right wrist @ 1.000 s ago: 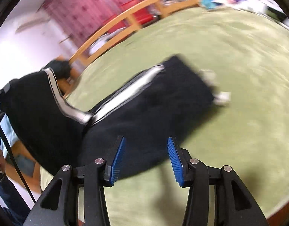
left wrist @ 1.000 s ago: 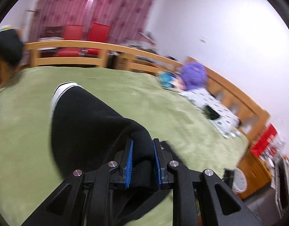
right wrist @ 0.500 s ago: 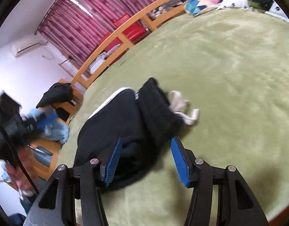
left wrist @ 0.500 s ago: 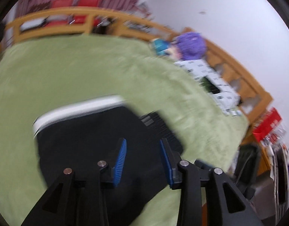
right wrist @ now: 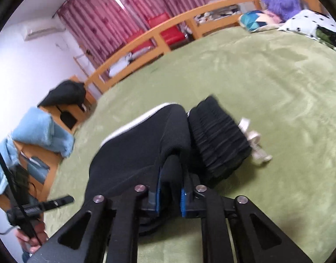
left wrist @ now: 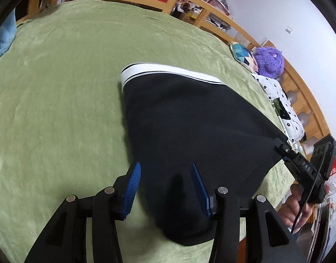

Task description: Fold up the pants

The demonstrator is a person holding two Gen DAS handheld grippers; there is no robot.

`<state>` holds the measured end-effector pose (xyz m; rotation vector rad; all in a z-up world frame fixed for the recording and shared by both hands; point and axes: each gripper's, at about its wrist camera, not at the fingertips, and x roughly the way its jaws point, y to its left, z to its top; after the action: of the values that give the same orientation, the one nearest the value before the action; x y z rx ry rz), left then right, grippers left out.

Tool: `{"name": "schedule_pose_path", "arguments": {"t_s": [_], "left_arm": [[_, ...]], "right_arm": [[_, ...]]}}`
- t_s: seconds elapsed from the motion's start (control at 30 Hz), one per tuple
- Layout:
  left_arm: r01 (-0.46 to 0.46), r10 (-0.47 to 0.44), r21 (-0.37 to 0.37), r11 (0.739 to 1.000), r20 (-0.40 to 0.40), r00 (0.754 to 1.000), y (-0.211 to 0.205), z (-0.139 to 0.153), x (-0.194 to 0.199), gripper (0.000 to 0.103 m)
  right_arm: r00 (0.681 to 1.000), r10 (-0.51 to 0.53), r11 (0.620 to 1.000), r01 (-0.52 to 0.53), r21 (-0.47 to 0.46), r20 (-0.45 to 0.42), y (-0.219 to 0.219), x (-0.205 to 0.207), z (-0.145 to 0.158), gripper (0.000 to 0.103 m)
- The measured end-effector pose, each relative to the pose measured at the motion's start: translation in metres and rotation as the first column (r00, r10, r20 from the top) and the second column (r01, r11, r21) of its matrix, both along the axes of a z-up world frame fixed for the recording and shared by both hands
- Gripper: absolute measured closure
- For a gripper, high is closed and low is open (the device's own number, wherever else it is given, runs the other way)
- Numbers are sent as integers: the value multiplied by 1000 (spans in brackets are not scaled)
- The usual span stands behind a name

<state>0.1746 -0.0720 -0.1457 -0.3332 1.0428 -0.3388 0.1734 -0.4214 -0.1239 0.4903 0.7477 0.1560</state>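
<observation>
The left gripper (left wrist: 165, 188) hovers with jaws spread and empty over the near edge of the black pants (left wrist: 190, 127), which lie partly folded at frame centre on the green bed (left wrist: 58, 87). The right gripper (right wrist: 169, 188) is clamped on a pants fold at lower centre. Judging by this, a fold is underway; next, the left should regrasp.

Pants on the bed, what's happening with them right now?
A person with a gripper in each hand is folding black pants on the green bed. The right gripper is shut on a fold of the fabric near the ribbed waistband. The left gripper is open, poised above the near edge of the pants, gripping nothing.
</observation>
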Motion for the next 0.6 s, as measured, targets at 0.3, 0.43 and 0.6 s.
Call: {"name": "schedule_pose_path", "arguments": {"t_s": [0.3,0.43,0.6], "left_arm": [[70,-70,-40,997,5,998,-8,-6,-3,54],[82,-82,-47,996,-4,997,-16,-12,6,47],[67,-68,-34,997,-16,998,-21,-26,20,38]], "right_arm": [[992,-98,994,101,37,-80,-48,-30,-32,92],[979,-111,994,106,-36,-169,-46,-25,-56,63],[993,-109,993,106,-58,-52,-64,-34,-14,51]]}}
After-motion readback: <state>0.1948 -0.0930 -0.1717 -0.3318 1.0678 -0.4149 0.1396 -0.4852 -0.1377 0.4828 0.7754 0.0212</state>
